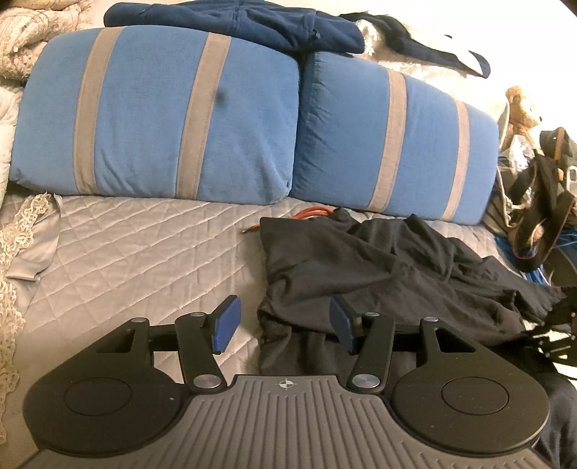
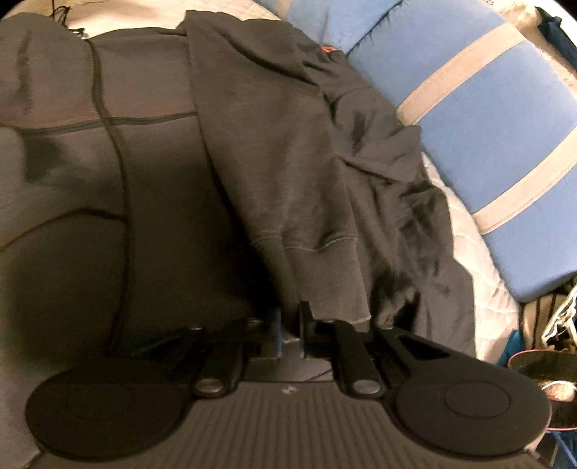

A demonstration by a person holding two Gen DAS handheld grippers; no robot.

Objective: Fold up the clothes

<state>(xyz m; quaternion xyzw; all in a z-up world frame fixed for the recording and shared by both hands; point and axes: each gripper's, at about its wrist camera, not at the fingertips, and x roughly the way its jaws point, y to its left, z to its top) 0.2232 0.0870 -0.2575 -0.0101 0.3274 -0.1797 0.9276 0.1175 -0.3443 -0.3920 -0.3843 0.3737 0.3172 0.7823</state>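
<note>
A black sweatshirt [image 1: 378, 267] lies crumpled on the grey quilted bedcover [image 1: 144, 245], right of centre in the left wrist view. My left gripper [image 1: 285, 326] is open just above the garment's near left edge, with nothing between its blue pads [image 1: 225, 324]. In the right wrist view the same dark sweatshirt [image 2: 274, 151] fills most of the frame, with a seamed panel spread flat at the left. My right gripper [image 2: 289, 330] is shut on the ribbed cuff [image 2: 321, 274] of a sleeve that drapes up and away from it.
Two blue cushions with grey stripes [image 1: 173, 122] stand along the back of the bed. A navy garment [image 1: 238, 21] lies on top of them. An orange cord [image 1: 310, 214] pokes out behind the sweatshirt. Bags, straps and a teddy bear [image 1: 523, 108] crowd the right side.
</note>
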